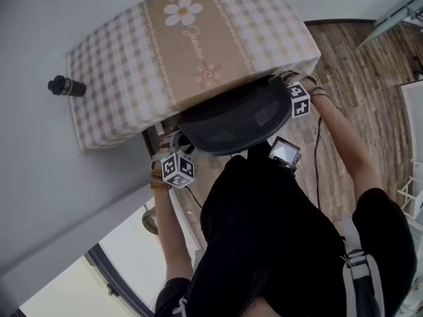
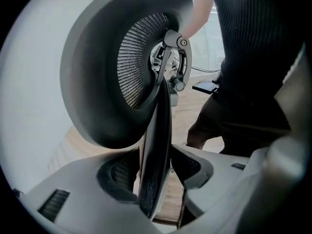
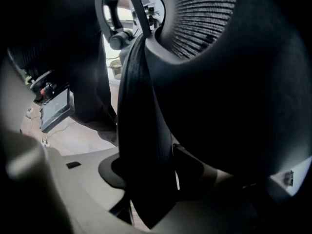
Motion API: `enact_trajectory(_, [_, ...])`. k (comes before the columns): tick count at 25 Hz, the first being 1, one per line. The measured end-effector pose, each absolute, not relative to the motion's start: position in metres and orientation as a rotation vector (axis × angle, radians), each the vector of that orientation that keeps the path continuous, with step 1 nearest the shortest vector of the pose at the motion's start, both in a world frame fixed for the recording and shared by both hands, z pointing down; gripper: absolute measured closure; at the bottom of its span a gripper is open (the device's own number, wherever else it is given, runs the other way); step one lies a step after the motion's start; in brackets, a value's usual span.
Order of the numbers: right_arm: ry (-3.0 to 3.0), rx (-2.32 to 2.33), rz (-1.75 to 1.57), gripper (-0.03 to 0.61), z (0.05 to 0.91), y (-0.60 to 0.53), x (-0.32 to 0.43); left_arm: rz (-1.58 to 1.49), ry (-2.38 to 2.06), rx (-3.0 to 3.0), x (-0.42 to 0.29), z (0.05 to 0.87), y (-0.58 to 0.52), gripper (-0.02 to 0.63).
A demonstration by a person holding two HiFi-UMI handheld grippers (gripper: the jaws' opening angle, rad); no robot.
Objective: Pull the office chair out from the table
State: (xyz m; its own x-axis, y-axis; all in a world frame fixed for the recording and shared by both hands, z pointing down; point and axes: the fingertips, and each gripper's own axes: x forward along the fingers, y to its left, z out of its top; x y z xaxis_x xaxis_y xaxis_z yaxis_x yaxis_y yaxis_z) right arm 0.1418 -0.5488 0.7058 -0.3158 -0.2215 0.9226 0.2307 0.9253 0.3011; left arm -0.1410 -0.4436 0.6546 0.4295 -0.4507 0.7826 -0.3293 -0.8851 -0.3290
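Observation:
The office chair's black mesh back (image 1: pixel 231 121) is tucked against the table (image 1: pixel 119 51), which wears a beige checked cloth. My left gripper (image 1: pixel 178 142) sits over the back's left top corner and my right gripper (image 1: pixel 285 82) over its right corner. In the left gripper view the thin rim of the chair back (image 2: pixel 156 140) stands between the jaws of the left gripper (image 2: pixel 155 172), a sliver of floor showing beside it. In the right gripper view the rim of the chair back (image 3: pixel 141 145) likewise runs between the jaws of the right gripper (image 3: pixel 146 179), with a bright gap at the right pad.
A dark cylindrical object (image 1: pixel 66 86) lies left of the table. A small screen device (image 1: pixel 284 152) hangs at the person's front behind the chair. Wooden floor (image 1: pixel 357 65) spreads to the right, with white furniture (image 1: pixel 413 111) at the right edge.

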Motion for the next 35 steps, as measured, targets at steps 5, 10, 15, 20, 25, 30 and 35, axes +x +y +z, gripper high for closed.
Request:
enact_trajectory(5, [-1.864, 0.018, -0.464, 0.394, 0.702, -0.549, 0.142, -1.581, 0.634, -2.456, -0.133, 0.683, -0.455, 0.405])
enact_trajectory(10, [-1.849, 0.065, -0.483, 0.407, 0.711, -0.548, 0.138, -1.638, 0.653, -2.327, -0.145, 0.703, -0.453, 0.454])
enact_trajectory(15, [-1.857, 0.079, -0.496, 0.414, 0.709, -0.543, 0.131, -1.705, 0.633, -2.343, -0.153, 0.707, -0.451, 0.457])
enact_trajectory(20, [-1.848, 0.092, -0.496, 0.423, 0.71, -0.538, 0.126, -1.732, 0.623, -2.322, -0.164, 0.71, -0.452, 0.459])
enact_trajectory(25, [-1.839, 0.113, -0.497, 0.434, 0.712, -0.538, 0.12, -1.738, 0.588, -2.326, -0.173, 0.711, -0.459, 0.46])
enact_trajectory(30, [-1.855, 0.092, -0.483, 0.44, 0.71, -0.549, 0.107, -1.714, 0.58, -2.319, -0.182, 0.706, -0.481, 0.46])
enact_trajectory(35, [-1.845, 0.124, -0.482, 0.44, 0.713, -0.521, 0.109, -1.712, 0.569, -2.319, -0.182, 0.71, -0.452, 0.46])
